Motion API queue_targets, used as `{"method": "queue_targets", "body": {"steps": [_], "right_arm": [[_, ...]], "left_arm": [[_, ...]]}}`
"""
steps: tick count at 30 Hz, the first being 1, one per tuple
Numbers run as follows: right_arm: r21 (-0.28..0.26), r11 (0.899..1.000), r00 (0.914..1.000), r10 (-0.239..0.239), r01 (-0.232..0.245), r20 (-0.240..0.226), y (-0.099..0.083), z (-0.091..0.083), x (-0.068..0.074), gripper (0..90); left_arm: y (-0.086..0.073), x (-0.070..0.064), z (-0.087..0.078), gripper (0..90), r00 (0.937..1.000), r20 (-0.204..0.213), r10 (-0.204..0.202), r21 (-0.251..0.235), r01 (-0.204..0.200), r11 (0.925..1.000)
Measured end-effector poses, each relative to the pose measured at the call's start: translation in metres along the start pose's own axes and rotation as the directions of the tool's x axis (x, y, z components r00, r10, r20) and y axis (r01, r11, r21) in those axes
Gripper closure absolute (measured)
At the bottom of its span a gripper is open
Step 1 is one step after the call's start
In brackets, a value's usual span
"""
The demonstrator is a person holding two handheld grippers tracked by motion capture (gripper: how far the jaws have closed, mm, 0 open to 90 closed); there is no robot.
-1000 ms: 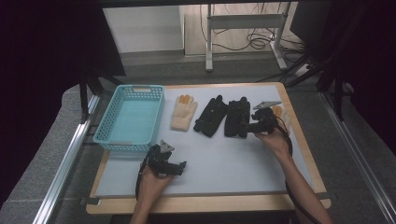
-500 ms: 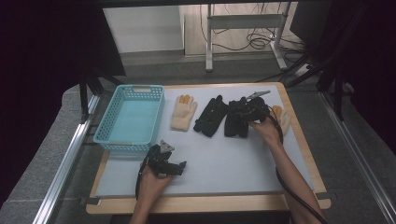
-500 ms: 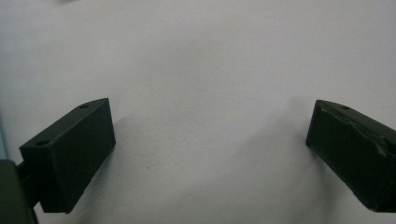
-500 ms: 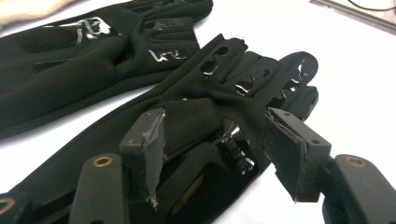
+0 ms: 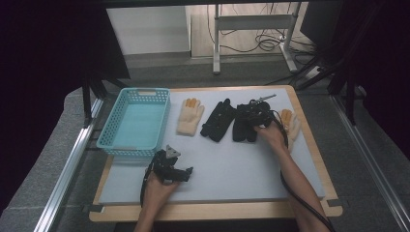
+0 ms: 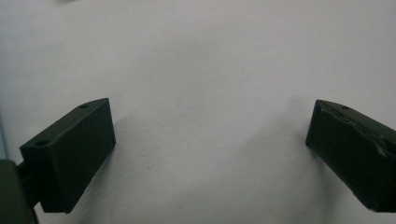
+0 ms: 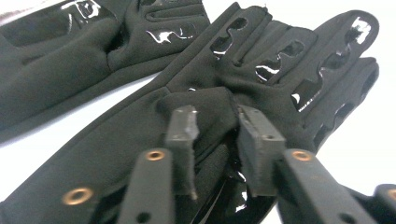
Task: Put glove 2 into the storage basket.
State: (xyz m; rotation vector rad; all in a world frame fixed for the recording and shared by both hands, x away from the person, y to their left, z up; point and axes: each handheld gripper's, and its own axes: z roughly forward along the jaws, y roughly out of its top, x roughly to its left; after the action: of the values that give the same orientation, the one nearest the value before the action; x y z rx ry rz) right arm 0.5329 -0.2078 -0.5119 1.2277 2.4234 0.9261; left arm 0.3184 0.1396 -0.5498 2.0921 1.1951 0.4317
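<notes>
The right gripper (image 5: 252, 115) sits on the right-hand black glove (image 5: 244, 126), which lies flat on the surface (image 5: 232, 169) to the right of the basket (image 5: 133, 123). In the right gripper view, its jaws have closed narrowly on a raised fold of that black glove (image 7: 261, 70), pinching the cloth between them near where the thumb joins the palm. The glove's fingers point away from the gripper, and shiny patches run along them.

A second black glove (image 5: 218, 119) lies just beside the first, on the side nearer the basket; the two touch or nearly touch along their edges. In the right gripper view this second black glove (image 7: 79, 42) fills the upper left corner.

A cream glove (image 5: 189, 116) with orange fingertips lies between the second black glove and the basket, close to the basket's right wall. Another cream glove (image 5: 289, 123) lies farthest from the basket, just beyond the person's right hand (image 5: 270, 135).

The left gripper (image 5: 169, 166) rests on the surface just in front of the basket's near right corner, held by the left hand (image 5: 157, 186). In the left gripper view its jaws stand wide apart with nothing between them, over bare surface (image 6: 210, 70).

The basket is light blue, with open lattice walls.
</notes>
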Motion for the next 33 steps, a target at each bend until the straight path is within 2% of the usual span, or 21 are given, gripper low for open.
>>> {"method": "queue_targets", "body": {"steps": [1,2,4,7,10,11,13,14,16,17,20,21,23,28,31,33], "right_arm": [[0.003,1.000,0.9996,0.018,-0.018,-0.023,-0.001,-0.002,-0.003,79.0],[0.003,1.000,0.9996,0.018,-0.018,-0.023,-0.001,-0.002,-0.003,79.0],[0.000,0.999,0.9979,0.050,-0.050,-0.041,-0.002,-0.002,-0.006,82.0],[-0.004,0.999,0.9978,0.053,-0.054,-0.039,-0.002,-0.003,-0.005,82.7],[-0.015,0.999,0.9994,0.030,-0.030,-0.015,-0.002,-0.009,-0.001,83.4],[-0.034,0.999,0.9998,0.014,-0.014,-0.014,-0.001,-0.016,0.003,83.6],[-0.043,0.999,0.9998,0.006,-0.007,-0.016,-0.001,-0.019,0.004,83.6],[-0.059,0.998,0.9998,-0.004,0.003,-0.020,-0.001,-0.029,0.009,83.6],[-0.064,0.998,0.9997,-0.012,0.011,-0.022,-0.001,-0.032,0.010,83.6],[-0.079,0.997,0.9993,-0.027,0.025,-0.026,-0.002,-0.041,0.014,83.7],[-0.094,0.995,0.9990,-0.032,0.028,-0.033,-0.003,-0.050,0.018,83.7],[-0.106,0.994,0.9985,-0.039,0.035,-0.037,-0.004,-0.059,0.024,83.7],[-0.113,0.993,0.9982,-0.045,0.040,-0.041,-0.004,-0.063,0.026,83.7],[-0.152,0.986,0.9947,-0.081,0.071,-0.063,-0.011,-0.091,0.047,83.6],[-0.165,0.982,0.9916,-0.101,0.086,-0.081,-0.019,-0.106,0.062,83.5],[-0.174,0.980,0.9883,-0.118,0.100,-0.097,-0.029,-0.117,0.078,83.5]], "left_arm": [[0.000,0.000,0.000,1.9,1.0000,0.000,0.000,0.000,0.000,1.0000],[0.000,0.000,0.000,1.9,1.0000,0.000,0.000,0.000,0.000,1.0000],[0.000,0.000,0.000,2.0,1.0000,0.000,0.000,0.000,0.000,1.0000],[0.000,0.000,0.000,2.0,1.0000,0.001,-0.001,0.000,0.001,1.0000],[0.000,0.000,0.000,1.9,1.0000,0.001,-0.001,0.000,0.001,1.0000],[0.000,0.000,0.000,1.9,1.0000,0.001,0.000,0.000,0.000,1.0000],[0.000,0.000,0.000,1.9,1.0000,0.001,0.000,0.000,0.000,1.0000],[0.000,0.000,0.000,1.9,1.0000,0.001,-0.001,0.000,0.001,1.0000],[0.000,0.000,0.000,2.0,1.0000,0.001,0.000,0.000,0.000,1.0000],[0.000,0.000,0.000,2.0,1.0000,0.001,-0.001,0.000,0.001,1.0000],[0.000,0.000,0.000,1.9,1.0000,0.000,0.000,0.000,0.000,1.0000],[0.000,0.000,0.000,2.0,1.0000,0.000,0.000,0.000,0.000,1.0000],[0.000,0.000,0.000,2.0,1.0000,0.000,0.000,0.000,0.000,1.0000],[0.000,0.000,0.000,2.0,1.0000,0.000,0.001,0.002,-0.001,1.0000],[0.000,0.000,0.000,2.0,1.0000,0.000,0.001,0.002,-0.001,1.0000],[0.000,0.000,0.000,2.0,1.0000,-0.001,0.003,0.002,-0.003,1.0000]]}}
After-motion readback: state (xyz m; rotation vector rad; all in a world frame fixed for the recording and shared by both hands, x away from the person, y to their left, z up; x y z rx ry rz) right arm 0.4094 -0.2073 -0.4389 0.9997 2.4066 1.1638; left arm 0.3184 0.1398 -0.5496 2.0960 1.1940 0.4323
